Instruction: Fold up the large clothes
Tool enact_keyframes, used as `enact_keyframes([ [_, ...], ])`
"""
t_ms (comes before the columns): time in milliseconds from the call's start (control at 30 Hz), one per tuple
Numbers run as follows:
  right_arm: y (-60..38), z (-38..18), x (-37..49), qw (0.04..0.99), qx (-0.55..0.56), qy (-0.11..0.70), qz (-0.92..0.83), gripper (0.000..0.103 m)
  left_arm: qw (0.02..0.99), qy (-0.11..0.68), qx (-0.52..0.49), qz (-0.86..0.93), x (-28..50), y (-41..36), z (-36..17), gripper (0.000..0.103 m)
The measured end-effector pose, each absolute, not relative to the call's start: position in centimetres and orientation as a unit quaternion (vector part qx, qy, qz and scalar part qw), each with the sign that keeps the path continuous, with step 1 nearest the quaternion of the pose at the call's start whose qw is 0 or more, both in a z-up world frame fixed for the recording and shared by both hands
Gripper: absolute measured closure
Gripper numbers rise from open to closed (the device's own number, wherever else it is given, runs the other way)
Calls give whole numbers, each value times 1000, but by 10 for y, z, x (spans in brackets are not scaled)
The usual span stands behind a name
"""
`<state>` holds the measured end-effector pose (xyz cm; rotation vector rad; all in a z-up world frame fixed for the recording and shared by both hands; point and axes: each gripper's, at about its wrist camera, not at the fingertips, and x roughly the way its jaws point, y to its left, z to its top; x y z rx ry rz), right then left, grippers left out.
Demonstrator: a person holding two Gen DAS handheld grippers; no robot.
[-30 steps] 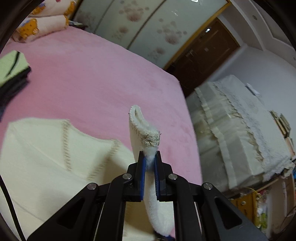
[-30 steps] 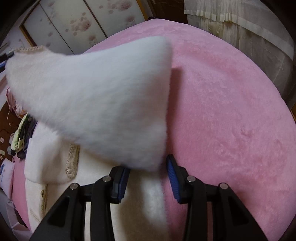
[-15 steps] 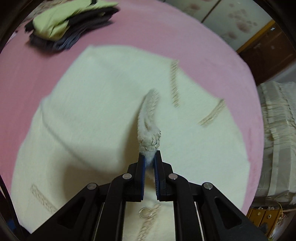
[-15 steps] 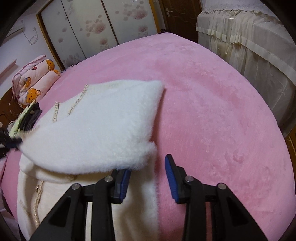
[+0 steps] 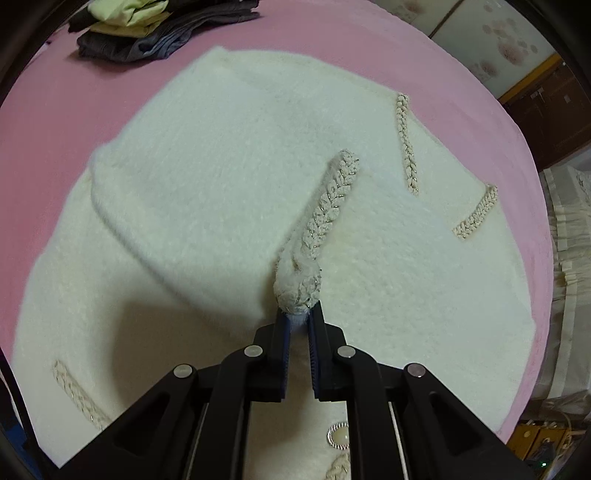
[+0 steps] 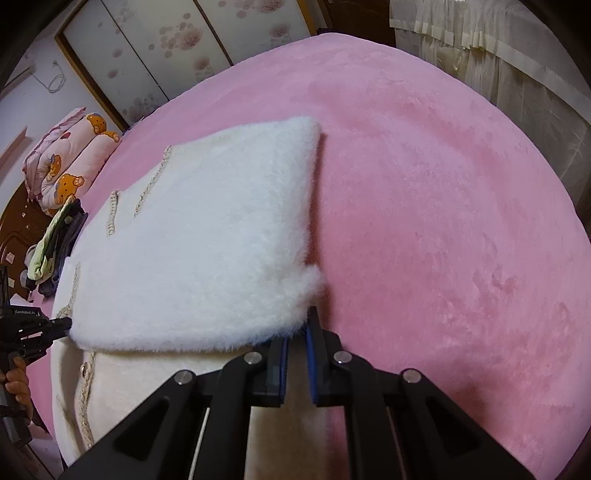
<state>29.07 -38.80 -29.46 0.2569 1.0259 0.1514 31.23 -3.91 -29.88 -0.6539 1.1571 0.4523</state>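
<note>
A fluffy white jacket with braid trim lies spread on the pink bed. My left gripper is shut on the braided cuff of one sleeve, low over the jacket's body. That sleeve lies folded across the jacket. My right gripper sits at the sleeve's near corner by the jacket's right edge. Its jaws are closing, with the fluffy edge caught between the tips. The left gripper shows at the sleeve's far end, held by a hand.
A pile of dark and pale green clothes lies beyond the jacket, near bear-print pillows. Wardrobe doors stand behind the bed. Cream lace-covered furniture stands off the bed's right side. Bare pink blanket stretches right of the jacket.
My left gripper has come down with the cuff, laying the sleeve across the jacket. The right gripper's jaws have narrowed from wide apart to nearly together at the sleeve's corner.
</note>
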Motion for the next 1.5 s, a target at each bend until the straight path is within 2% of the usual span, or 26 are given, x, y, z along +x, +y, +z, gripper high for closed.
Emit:
enact_keyframes([
  [133, -392, -298, 292, 853, 138, 499, 61, 96, 753, 548, -298, 210, 312, -37, -301, 94],
  [267, -392, -290, 291, 848, 135, 510, 48, 96, 759, 547, -260, 239, 304, -43, -289, 84],
  [400, -389, -271, 281, 852, 113, 509, 39, 96, 778, 540, -172, 272, 294, -57, -265, 84],
  [500, -385, -254, 270, 861, 113, 492, 53, 96, 806, 528, -151, 221, 290, -78, -247, 84],
  [733, -349, -252, 284, 821, 188, 514, 161, 96, 807, 553, -199, 56, 318, -144, -252, 84],
  [767, -344, -256, 288, 811, 205, 520, 171, 97, 800, 561, -208, 40, 323, -152, -257, 85],
  [833, -332, -265, 296, 786, 245, 534, 192, 99, 784, 580, -219, 28, 331, -165, -270, 94],
  [967, -306, -283, 304, 762, 274, 550, 205, 99, 753, 610, -247, 22, 338, -177, -297, 94],
  [1200, -308, -293, 318, 769, 257, 552, 197, 103, 765, 591, -232, 106, 337, -150, -311, 96],
  [1333, -351, -290, 320, 793, 234, 547, 133, 103, 770, 583, -184, 183, 328, -120, -309, 96],
  [1500, -401, -289, 312, 802, 250, 534, 96, 103, 758, 568, -193, 255, 310, -74, -311, 97],
])
